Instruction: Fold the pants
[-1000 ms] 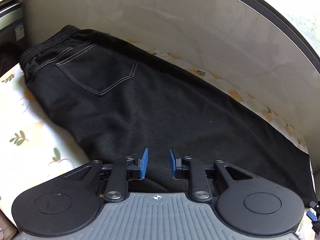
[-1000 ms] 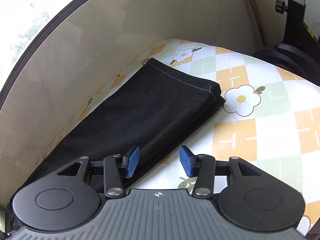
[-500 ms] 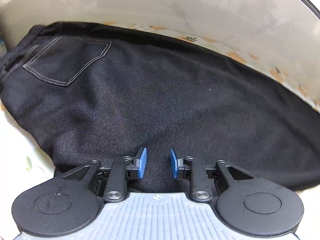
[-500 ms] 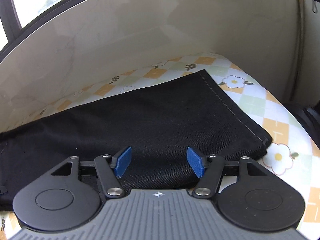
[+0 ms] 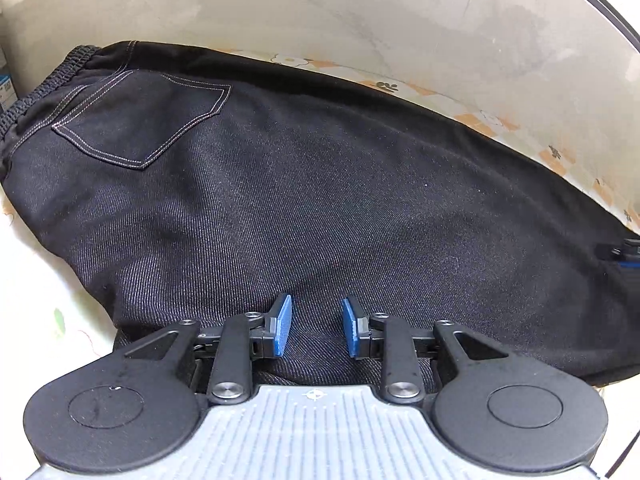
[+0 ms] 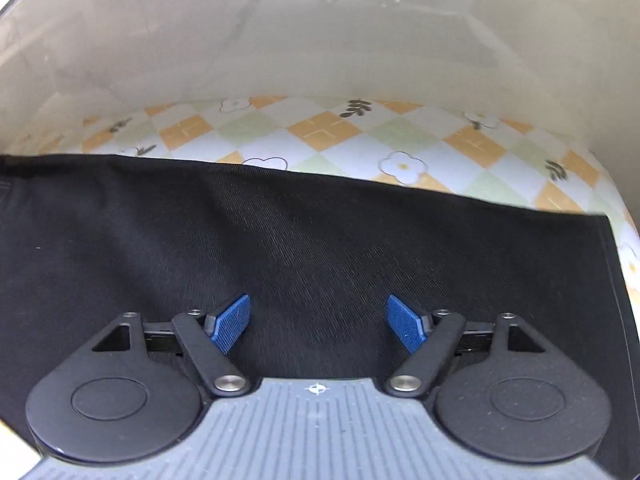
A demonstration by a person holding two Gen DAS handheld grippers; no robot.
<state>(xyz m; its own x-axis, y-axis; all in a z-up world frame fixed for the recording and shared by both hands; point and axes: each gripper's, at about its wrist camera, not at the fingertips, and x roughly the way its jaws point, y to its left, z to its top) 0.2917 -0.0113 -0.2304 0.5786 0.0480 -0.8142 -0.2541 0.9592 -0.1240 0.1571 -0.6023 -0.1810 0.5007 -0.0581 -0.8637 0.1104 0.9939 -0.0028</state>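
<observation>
1. Writing: none legible. A blue-and-white label (image 5: 5,90) shows at the far left edge of the left wrist view — too small to read. No brand mark seen on the garment.
2. One pair of black twill pants (image 5: 320,200) lies flat on the tabletop, which carries a checked cloth of orange, green and white squares with flower prints (image 6: 320,132). Elastic waistband (image 5: 44,84) to the left; one back pocket with pale double stitching (image 5: 140,120) faces up.
3. Edges: the far long edge of the pants runs near a pale curved wall (image 6: 320,40), with a strip of cloth bare between them. The hem end (image 6: 616,280) sits at the right, with cloth showing just beyond it.
4. Left gripper (image 5: 316,326) — two blue pads set a narrow gap apart, nothing pinched between them; black fabric lies below, near the close edge of the pants.
5. Right gripper (image 6: 319,322) — two blue pads, jaws opening wide, nothing between them; it hangs over the leg section near the hem.
6. A small part of the right gripper shows at the right edge of the left wrist view.
</observation>
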